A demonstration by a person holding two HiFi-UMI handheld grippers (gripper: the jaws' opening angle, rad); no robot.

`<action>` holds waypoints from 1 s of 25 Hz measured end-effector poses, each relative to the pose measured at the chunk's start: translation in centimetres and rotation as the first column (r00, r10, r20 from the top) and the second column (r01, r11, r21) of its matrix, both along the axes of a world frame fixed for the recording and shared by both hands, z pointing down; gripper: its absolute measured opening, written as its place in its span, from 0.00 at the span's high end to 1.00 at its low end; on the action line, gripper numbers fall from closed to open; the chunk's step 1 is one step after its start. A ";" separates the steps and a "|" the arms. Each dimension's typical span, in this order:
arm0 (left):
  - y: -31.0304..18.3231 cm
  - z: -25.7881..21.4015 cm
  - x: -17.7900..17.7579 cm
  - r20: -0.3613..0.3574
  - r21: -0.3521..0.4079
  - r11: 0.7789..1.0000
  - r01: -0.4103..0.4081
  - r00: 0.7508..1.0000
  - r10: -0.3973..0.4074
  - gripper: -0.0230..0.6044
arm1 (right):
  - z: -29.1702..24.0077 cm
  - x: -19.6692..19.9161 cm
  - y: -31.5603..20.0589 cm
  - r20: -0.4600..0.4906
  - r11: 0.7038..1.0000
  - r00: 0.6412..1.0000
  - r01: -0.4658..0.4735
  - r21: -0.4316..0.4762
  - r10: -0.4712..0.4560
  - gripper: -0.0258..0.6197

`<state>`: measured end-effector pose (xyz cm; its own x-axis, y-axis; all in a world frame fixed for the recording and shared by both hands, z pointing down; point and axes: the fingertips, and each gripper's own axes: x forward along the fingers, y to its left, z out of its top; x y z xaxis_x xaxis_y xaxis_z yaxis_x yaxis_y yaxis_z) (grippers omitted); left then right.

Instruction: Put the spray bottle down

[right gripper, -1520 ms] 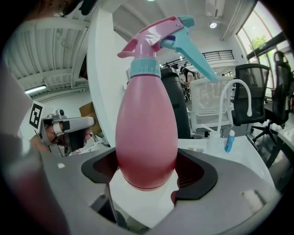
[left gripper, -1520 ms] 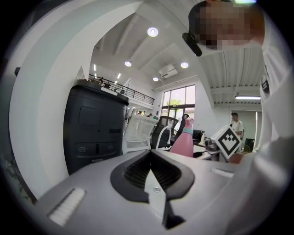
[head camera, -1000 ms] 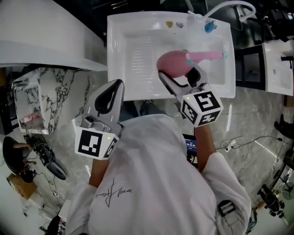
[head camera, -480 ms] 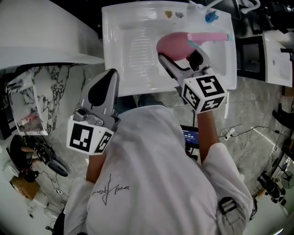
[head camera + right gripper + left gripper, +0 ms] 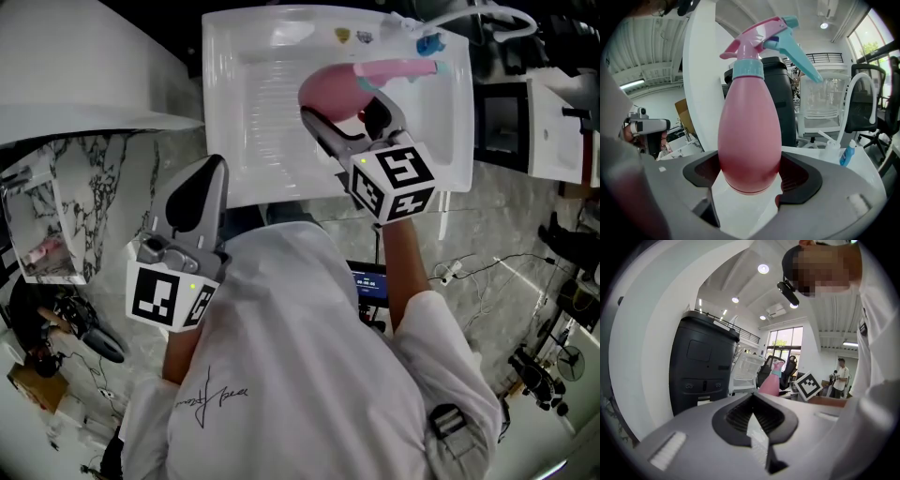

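A pink spray bottle (image 5: 323, 89) with a pink head and teal trigger hangs over the white sink basin (image 5: 253, 112), its nozzle pointing right. My right gripper (image 5: 342, 111) is shut on the bottle's lower body. In the right gripper view the bottle (image 5: 750, 136) stands upright between the dark pads (image 5: 801, 180), its base a little above the white basin surface (image 5: 740, 206). My left gripper (image 5: 208, 173) is held low at the left, outside the basin's front edge, shut with nothing in it. From the left gripper (image 5: 752, 411), the bottle (image 5: 770, 383) shows far off.
A faucet (image 5: 469, 14) and a small blue bottle (image 5: 428, 47) sit at the basin's back right corner. A white curved counter (image 5: 84, 66) lies to the left. Marble floor with cables (image 5: 478, 272) is below. A black cabinet (image 5: 701, 366) stands behind.
My right gripper has carried the spray bottle a little left and toward the back of the basin. The left gripper has drifted slightly left and down, still shut.
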<state>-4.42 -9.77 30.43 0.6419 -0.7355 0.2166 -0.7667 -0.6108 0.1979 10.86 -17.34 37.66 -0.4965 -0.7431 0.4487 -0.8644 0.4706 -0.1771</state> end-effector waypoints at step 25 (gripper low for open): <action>-0.8 1.1 -1.2 0.014 -0.031 0.999 -0.041 0.999 0.041 0.90 | 4.5 -1.1 -5.2 -0.033 0.997 0.999 -0.016 -0.070 0.014 0.38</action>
<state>-5.57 -10.55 31.58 0.6680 -0.7017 0.2477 -0.7440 -0.6356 0.2059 9.74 -22.56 42.18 -0.4701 -0.7161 0.5159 -0.8770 0.4451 -0.1812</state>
